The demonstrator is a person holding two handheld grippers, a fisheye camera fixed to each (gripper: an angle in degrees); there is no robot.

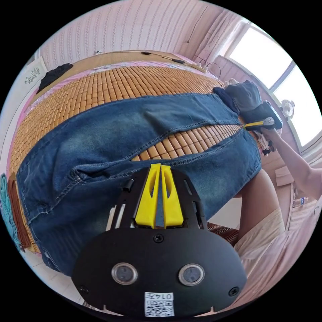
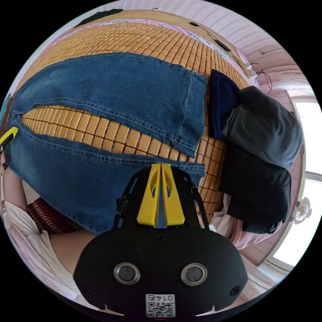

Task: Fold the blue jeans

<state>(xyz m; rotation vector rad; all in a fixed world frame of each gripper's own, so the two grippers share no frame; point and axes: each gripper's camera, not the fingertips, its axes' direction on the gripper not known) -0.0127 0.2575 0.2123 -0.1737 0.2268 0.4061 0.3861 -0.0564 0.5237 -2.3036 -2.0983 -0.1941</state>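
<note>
Blue jeans point(image 1: 110, 134) lie spread on bamboo mat point(image 1: 110, 84), legs apart. Left gripper point(image 1: 160, 166) & right gripper point(image 2: 160, 165) each pinch near leg's inseam edge. Next, probably: carry near leg over far leg, edges aligned.
</note>
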